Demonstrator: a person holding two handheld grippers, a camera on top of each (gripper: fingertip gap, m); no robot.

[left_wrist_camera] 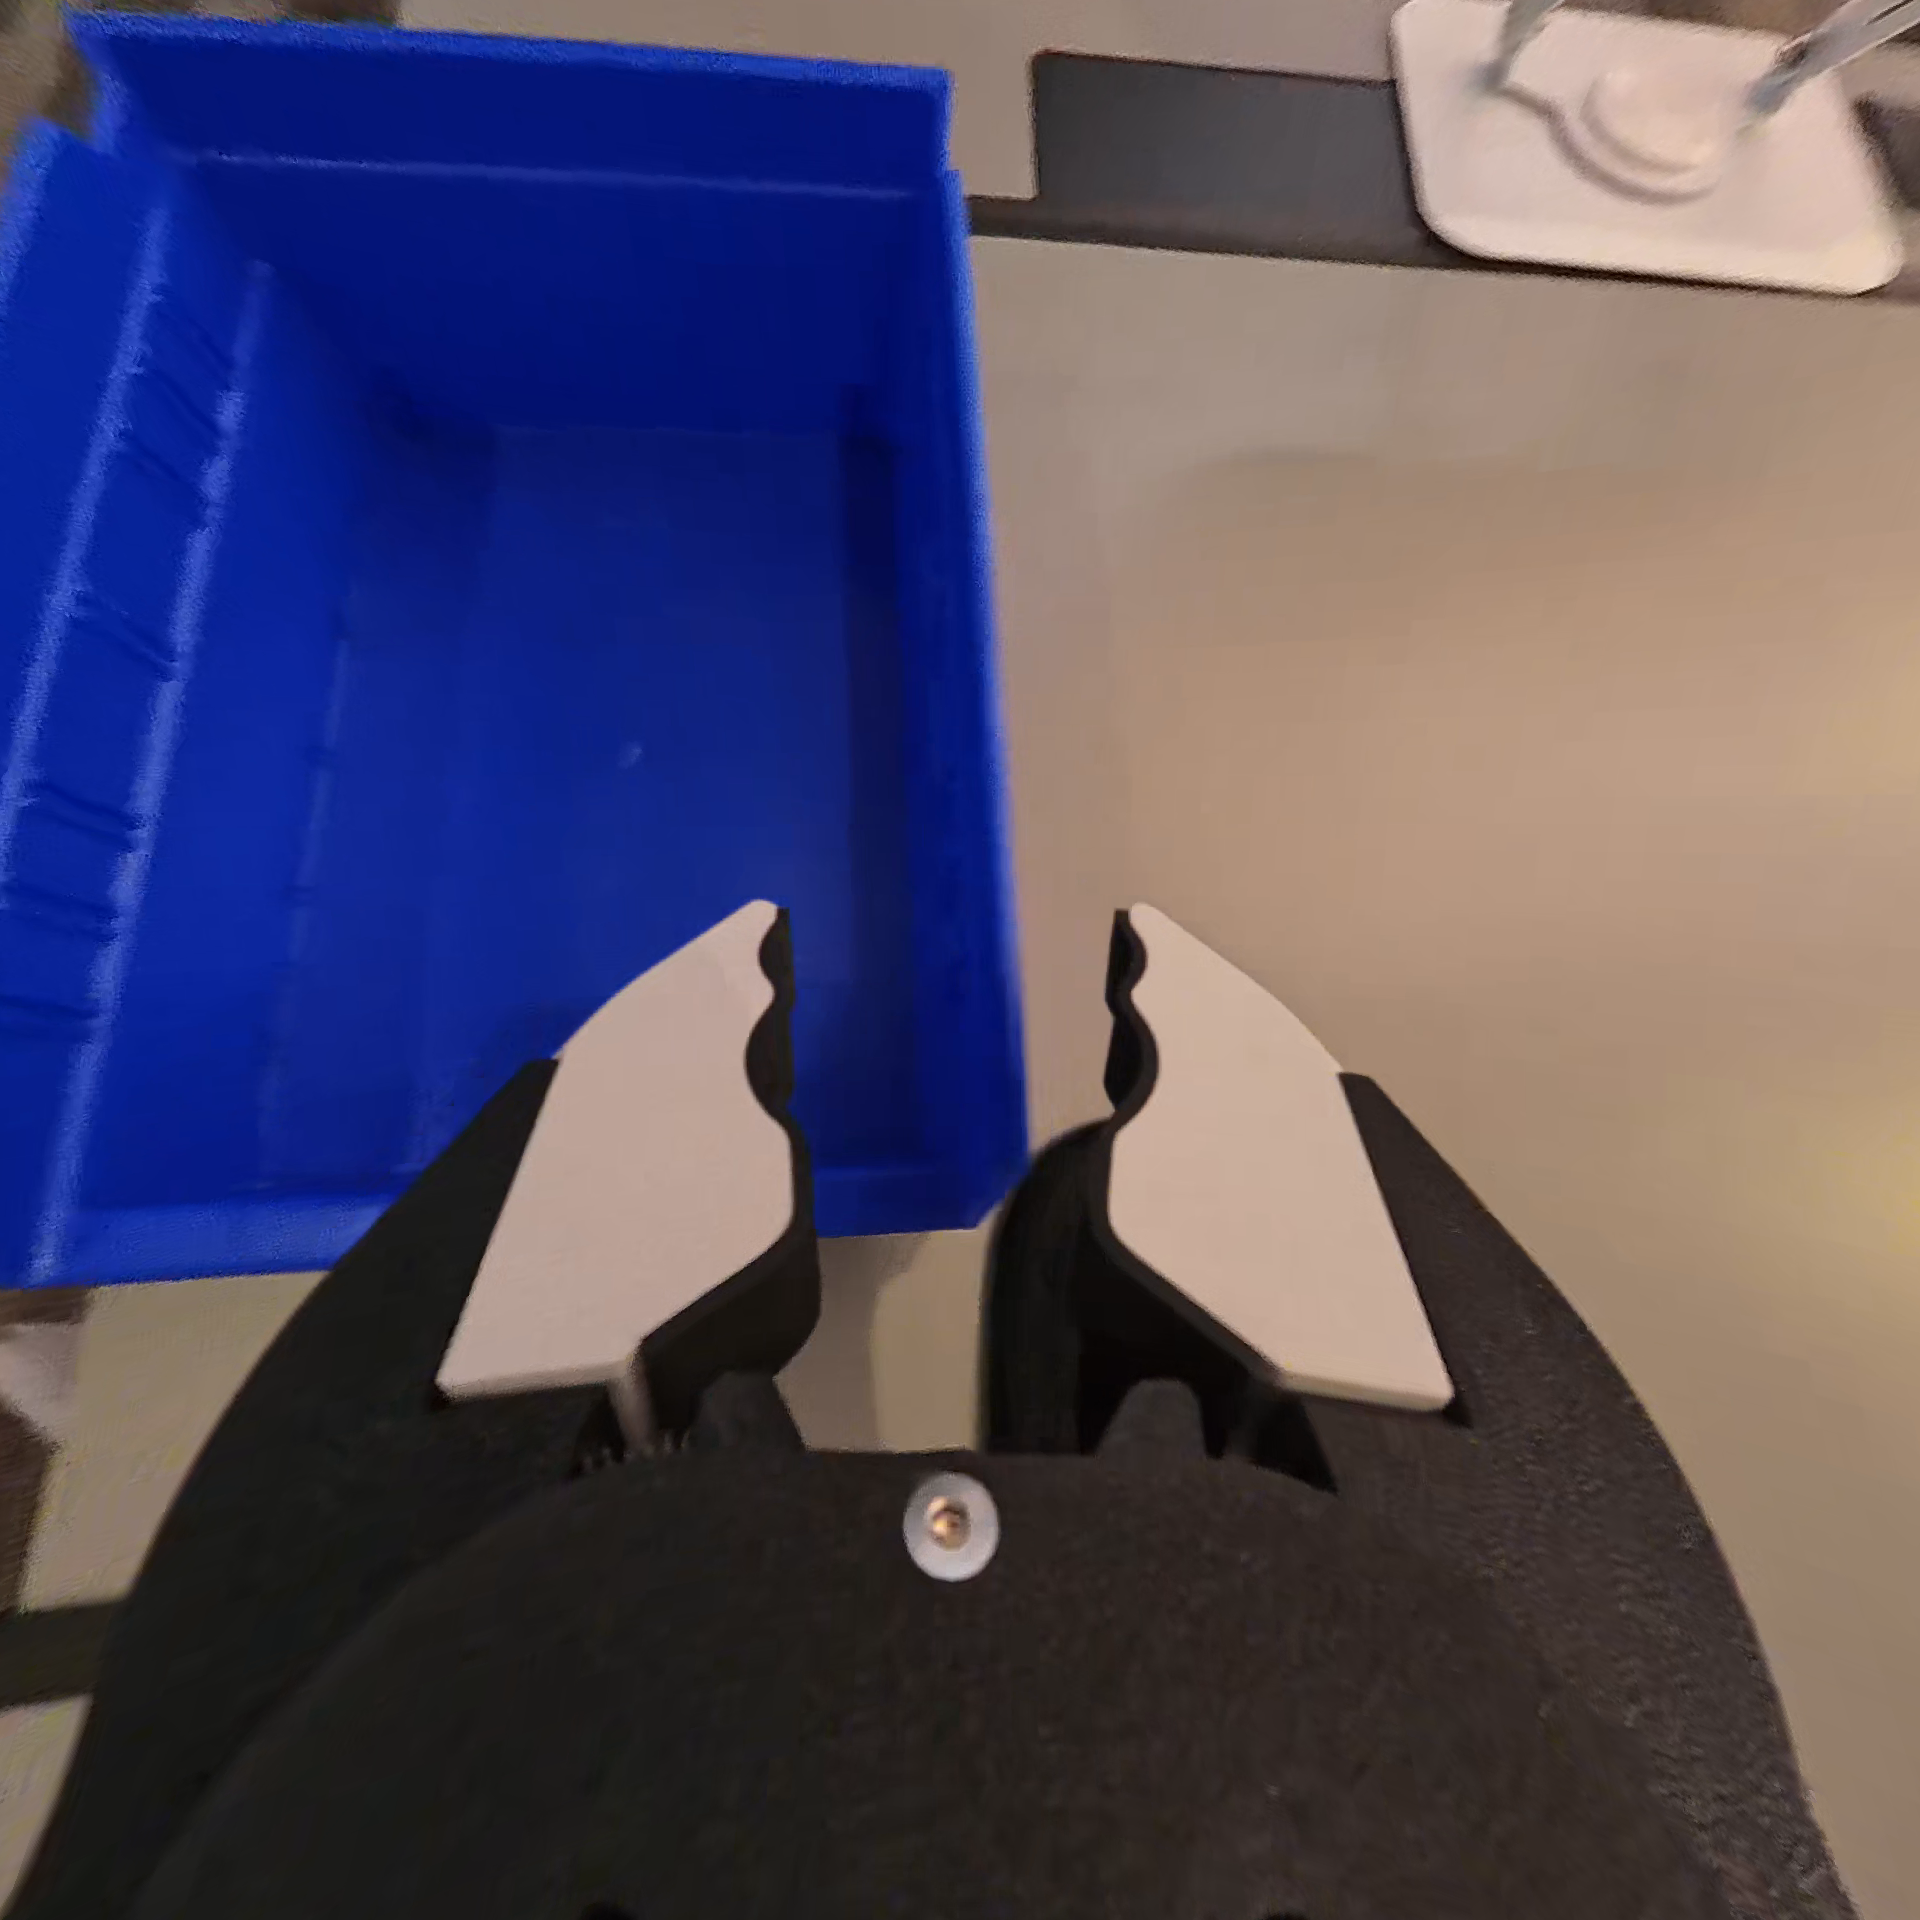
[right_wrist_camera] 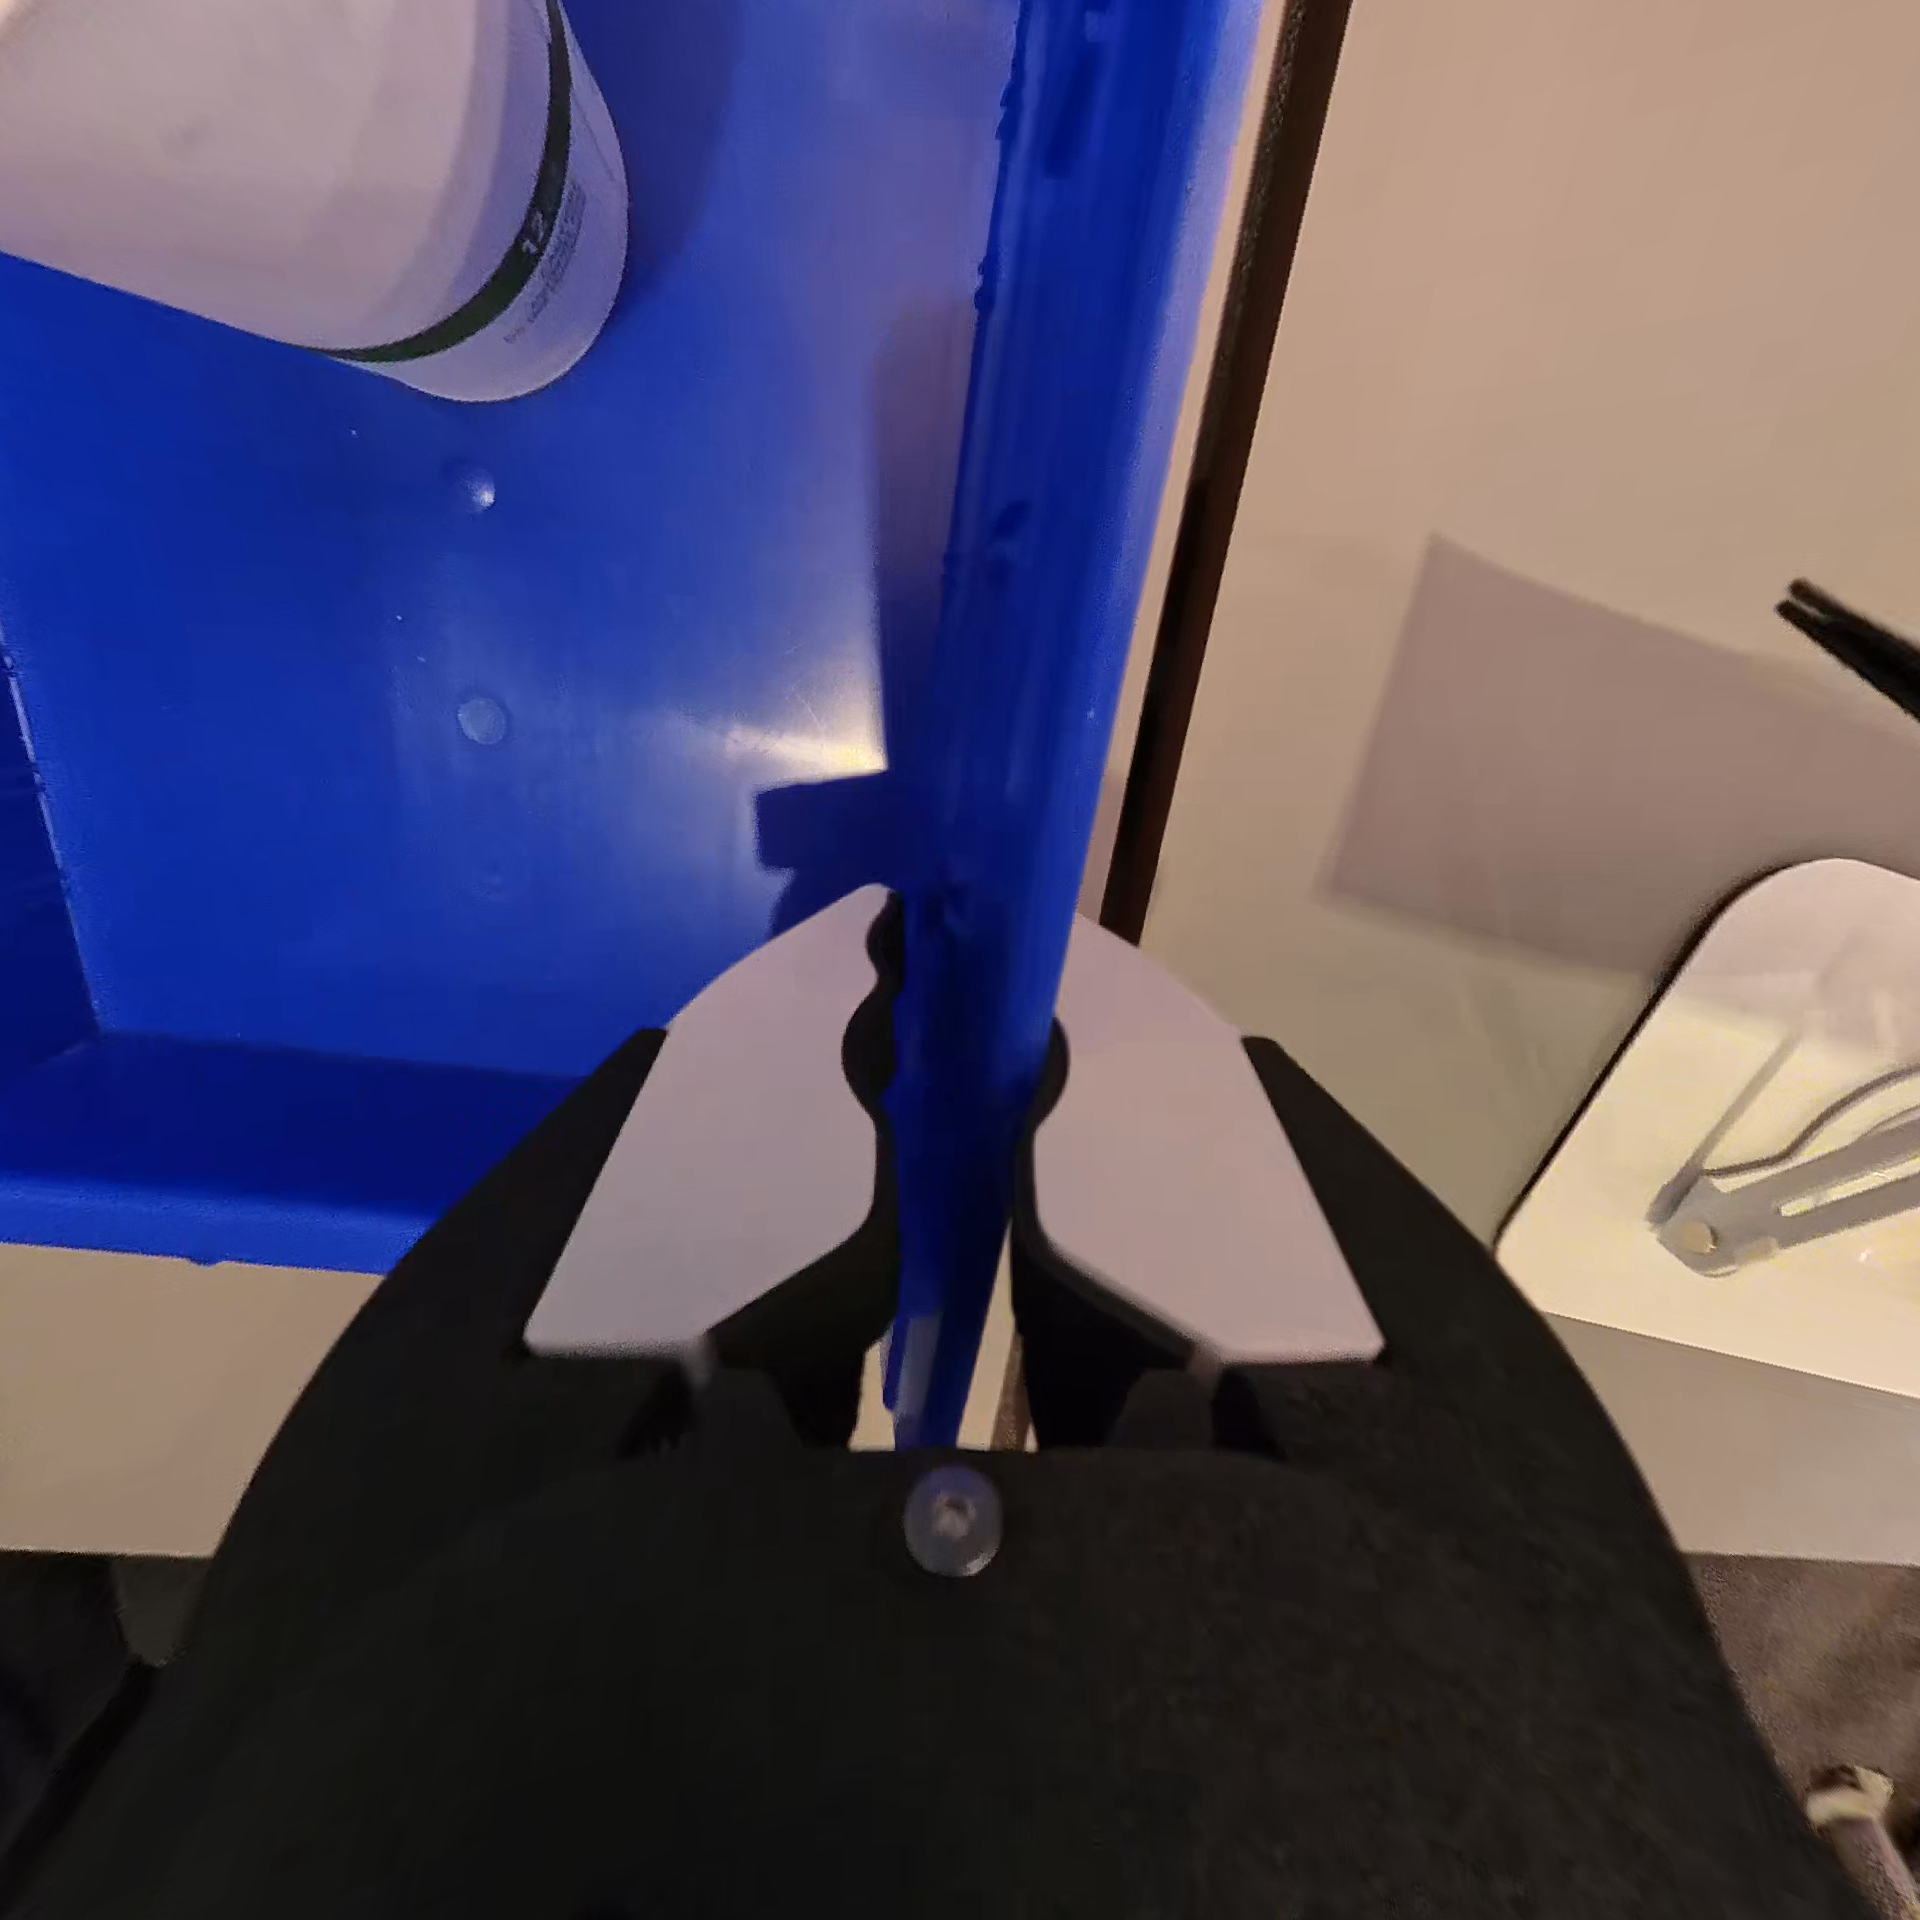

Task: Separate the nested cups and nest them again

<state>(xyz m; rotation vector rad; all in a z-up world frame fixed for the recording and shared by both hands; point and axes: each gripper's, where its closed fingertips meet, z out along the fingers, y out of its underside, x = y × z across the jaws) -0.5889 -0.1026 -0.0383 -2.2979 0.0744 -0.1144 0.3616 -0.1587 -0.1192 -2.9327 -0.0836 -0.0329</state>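
Observation:
A white paper cup [right_wrist_camera: 312,177] with a dark band near its rim lies on its side inside a blue plastic bin [right_wrist_camera: 416,727], at the top left of the right wrist view. My right gripper [right_wrist_camera: 977,925] is shut on the bin's right side wall [right_wrist_camera: 1018,520], one finger inside and one outside. In the left wrist view a blue bin [left_wrist_camera: 935,623] shows no cup in the part I see. My left gripper [left_wrist_camera: 948,920] is open and empty above that bin's near right corner. I cannot tell whether both views show the same bin.
The bin rests on a beige table [left_wrist_camera: 1455,727]. A white flat base with a metal stand [left_wrist_camera: 1642,156] sits at the back right on a black strip [left_wrist_camera: 1195,135]. It also shows in the right wrist view [right_wrist_camera: 1714,1143], to the right of the bin.

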